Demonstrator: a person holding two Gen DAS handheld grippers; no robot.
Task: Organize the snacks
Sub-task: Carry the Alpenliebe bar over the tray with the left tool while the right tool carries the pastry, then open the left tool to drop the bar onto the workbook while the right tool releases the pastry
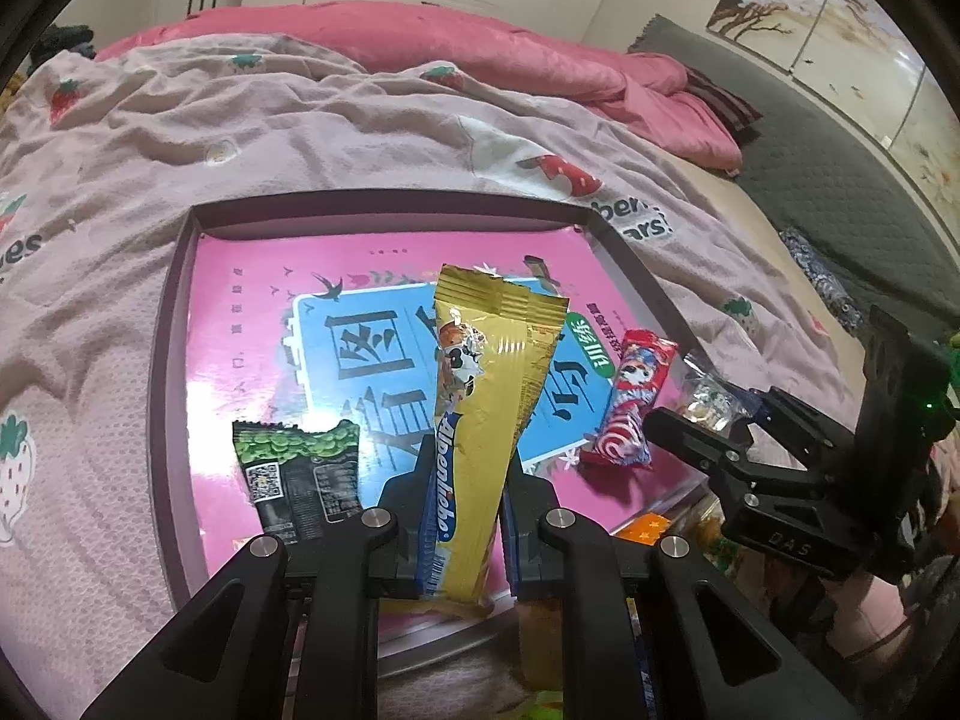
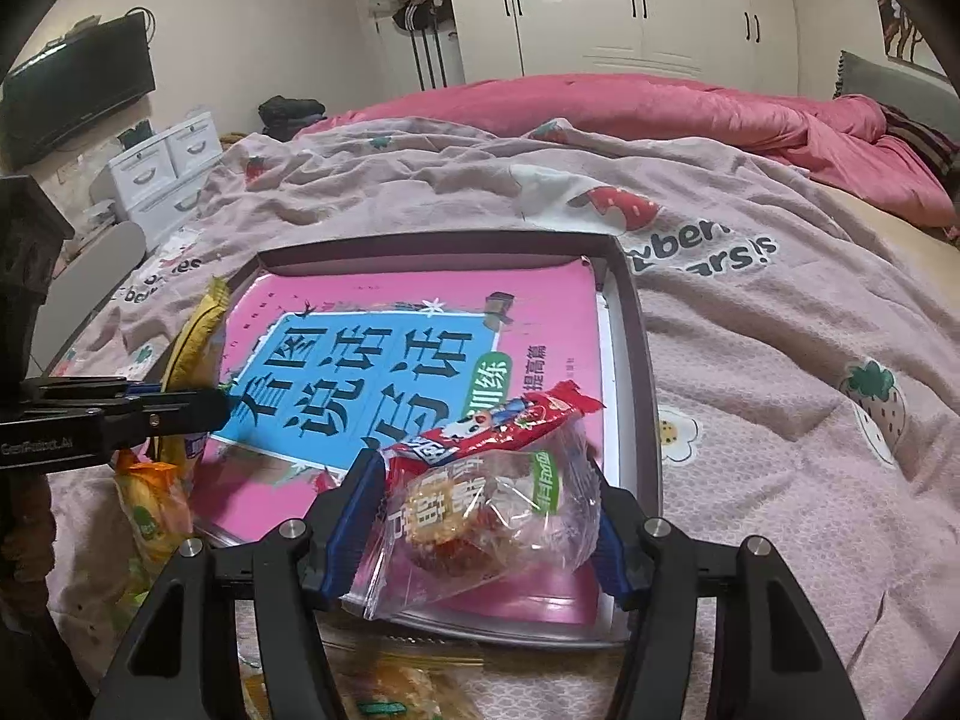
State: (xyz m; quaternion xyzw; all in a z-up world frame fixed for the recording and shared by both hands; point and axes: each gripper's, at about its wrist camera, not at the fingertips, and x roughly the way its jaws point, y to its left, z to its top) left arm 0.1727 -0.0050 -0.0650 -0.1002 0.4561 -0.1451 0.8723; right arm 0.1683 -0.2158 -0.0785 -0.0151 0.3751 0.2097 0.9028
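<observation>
Over on the left, a dark green packet [image 1: 300, 480] lies flat on the pink book [image 1: 252, 312], its top edge zigzag-cut, a QR code and fine print I can't read on its face. Next to it, the left gripper [image 1: 462, 516] has its fingers clamped on a long gold wrapper [image 1: 480, 396], glossy and crinkled foil, standing up out of the jaws and leaning a little. "Alpenliebe" runs down a blue stripe on it, with a cartoon picture higher up.

The book fills a shallow tray [image 1: 165, 324] with a dull purple-grey rim, sitting on a pink, nubbly blanket [image 1: 102, 192] printed with strawberries. Big Chinese characters sit on the book's blue panel, and a green badge reads "训练".

Moving right, a small red packet [image 1: 630, 402] with a swirl pattern and a cartoon face rests on the book near the tray's right edge.

Further right, the right gripper [image 2: 486, 528] is closed on a clear plastic pouch [image 2: 480, 522], soft and wrinkled, with a round reddish-brown pastry inside and a green label. It hovers over the near right corner of the tray, just beside the red packet.
</observation>
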